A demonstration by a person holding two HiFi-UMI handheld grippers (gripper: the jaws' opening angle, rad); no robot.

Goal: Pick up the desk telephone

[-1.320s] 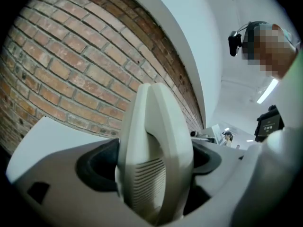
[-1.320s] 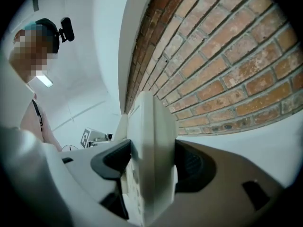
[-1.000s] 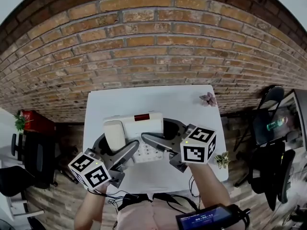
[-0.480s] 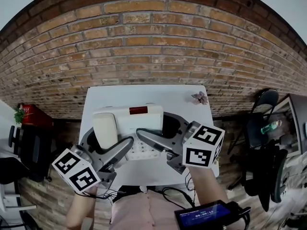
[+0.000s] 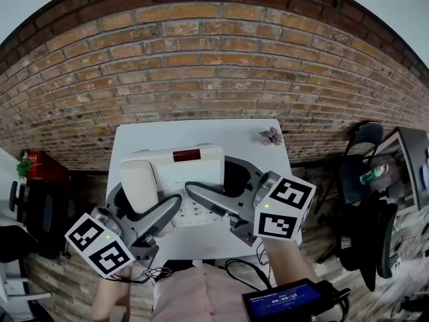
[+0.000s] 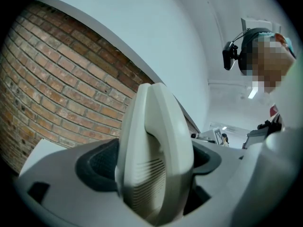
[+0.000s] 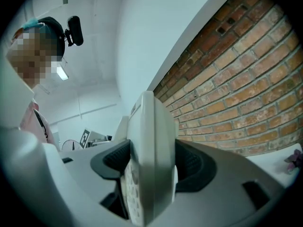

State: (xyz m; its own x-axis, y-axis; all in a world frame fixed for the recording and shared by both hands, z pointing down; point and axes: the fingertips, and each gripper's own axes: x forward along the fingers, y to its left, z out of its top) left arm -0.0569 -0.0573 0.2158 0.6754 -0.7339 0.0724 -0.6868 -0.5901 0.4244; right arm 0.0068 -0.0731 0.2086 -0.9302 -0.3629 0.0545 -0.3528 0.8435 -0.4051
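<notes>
The desk telephone [image 5: 184, 170], white with a dark red display strip and its handset lying on the left side, hangs above the white table [image 5: 201, 131]. My left gripper [image 5: 144, 203] is shut on its handset end; in the left gripper view the handset [image 6: 151, 160] fills the gap between the black pads [image 6: 99, 162]. My right gripper [image 5: 218, 181] is shut on the keypad end, where the phone's edge [image 7: 151, 164] is pressed between the pads [image 7: 191, 167]. Both grippers point level and face each other.
A brick wall [image 5: 201, 66] stands behind the table. A small pink flower [image 5: 271, 135] sits at the table's far right corner. A dark chair [image 5: 365, 156] is to the right, a red box [image 5: 41, 168] and a plant to the left. Cables [image 5: 151, 274] hang at the near edge.
Both grippers have risen with the telephone between them. The phone now looks larger and nearer the camera, and it has drifted a little left over the table.
</notes>
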